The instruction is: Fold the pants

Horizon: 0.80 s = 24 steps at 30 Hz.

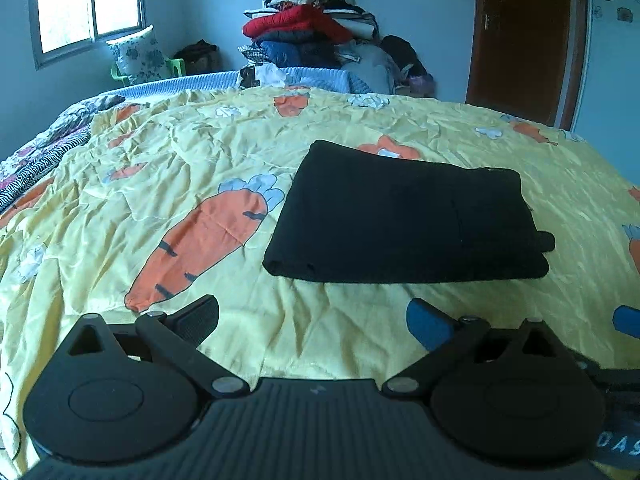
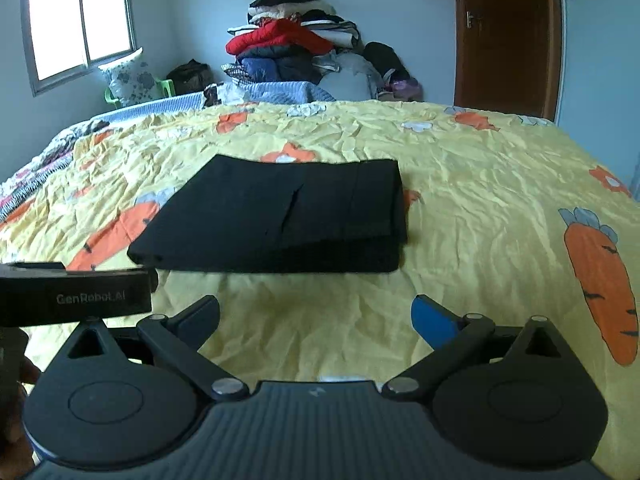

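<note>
One folded black fabric pair of pants [image 2: 276, 216] lay on one yellow carrot-print bedspread [image 2: 480, 200]. Two black two-finger grippers were present: the left gripper [image 1: 312, 320] and the right gripper [image 2: 316, 318] (each with one black and one blue finger). One heap of mixed clothing [image 2: 296, 48], one two-pane window [image 2: 80, 20], one brown wooden door [image 2: 504, 32] and one floral pillow [image 2: 128, 76] were counted.

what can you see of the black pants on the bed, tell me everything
The black pants lie folded into a flat, roughly rectangular stack of layers, matte dark cloth, with layered edges showing along the near side and a small flap sticking out at one corner. They rest on the yellow carrot-print bedspread. Neither gripper touches them.
</note>
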Tool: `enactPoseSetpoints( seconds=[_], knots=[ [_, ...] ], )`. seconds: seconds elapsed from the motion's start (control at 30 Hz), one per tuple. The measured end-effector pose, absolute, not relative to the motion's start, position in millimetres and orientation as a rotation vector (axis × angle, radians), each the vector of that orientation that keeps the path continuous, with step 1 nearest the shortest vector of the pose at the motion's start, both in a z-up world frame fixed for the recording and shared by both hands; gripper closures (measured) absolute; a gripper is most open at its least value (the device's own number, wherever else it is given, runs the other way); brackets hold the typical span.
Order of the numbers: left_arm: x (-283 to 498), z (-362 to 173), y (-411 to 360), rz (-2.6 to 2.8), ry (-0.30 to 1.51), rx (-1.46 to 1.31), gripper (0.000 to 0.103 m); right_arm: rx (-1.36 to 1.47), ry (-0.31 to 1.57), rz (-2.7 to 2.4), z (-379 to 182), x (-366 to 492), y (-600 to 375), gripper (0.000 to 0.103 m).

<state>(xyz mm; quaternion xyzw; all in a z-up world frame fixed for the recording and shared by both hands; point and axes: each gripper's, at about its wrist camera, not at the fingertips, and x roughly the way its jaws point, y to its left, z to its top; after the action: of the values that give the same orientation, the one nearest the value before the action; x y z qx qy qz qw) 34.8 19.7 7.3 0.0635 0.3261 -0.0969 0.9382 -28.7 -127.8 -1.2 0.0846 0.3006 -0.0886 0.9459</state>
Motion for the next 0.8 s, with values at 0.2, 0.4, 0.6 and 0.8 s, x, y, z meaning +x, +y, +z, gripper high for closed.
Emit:
enactPoseSetpoints(
  seconds=[0.2, 0.4, 0.6, 0.8],
  knots=[
    [28, 3, 22, -0.195, 0.677, 0.122, 0.001, 0.154, 0.623, -0.190, -7, -38, -118, 0.000],
    [26, -1, 22, -0.185, 0.673, 0.116, 0.001, 0.127, 0.608, -0.199, -8, -42, -114, 0.000],
    [30, -17, 18, -0.183, 0.614, 0.148, 0.001, 0.144, 0.599, -0.225, -17, -37, -122, 0.000],
    [46, -49, 22, -0.155, 0.643, 0.175, 0.001, 0.108, 0.614, -0.288, -43, -10, -129, 0.000]
  ],
)
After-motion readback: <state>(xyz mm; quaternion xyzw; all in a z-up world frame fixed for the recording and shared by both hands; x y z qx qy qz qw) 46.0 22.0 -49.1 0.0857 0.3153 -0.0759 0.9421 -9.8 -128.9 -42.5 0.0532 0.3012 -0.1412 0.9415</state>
